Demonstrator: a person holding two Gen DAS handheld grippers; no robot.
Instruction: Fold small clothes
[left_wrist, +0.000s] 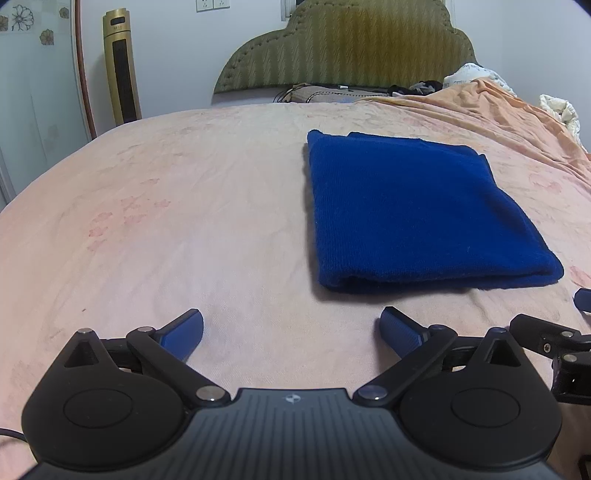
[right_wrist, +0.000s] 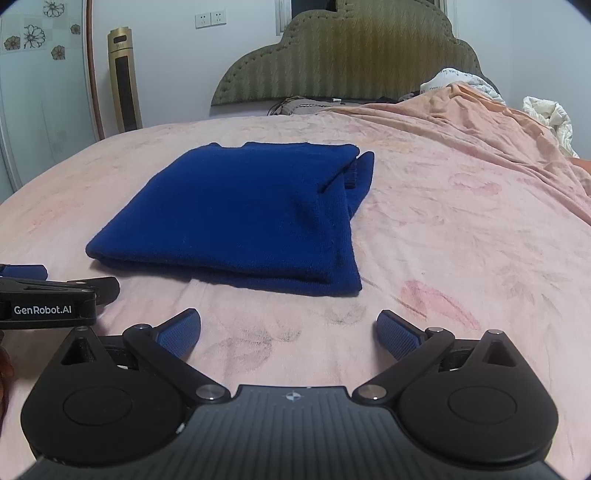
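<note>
Blue folded garment (left_wrist: 417, 210) lies beyond both tools.

On my left gripper (left_wrist: 290, 334) I note a matte black ribbed housing, two round black pivot discs, silver pins and blue ribbed finger pads (left_wrist: 184, 332). My right gripper (right_wrist: 289, 332) is built alike. Seen from the right wrist, the left gripper's side carries white "GenRobot.AI" lettering.
</note>
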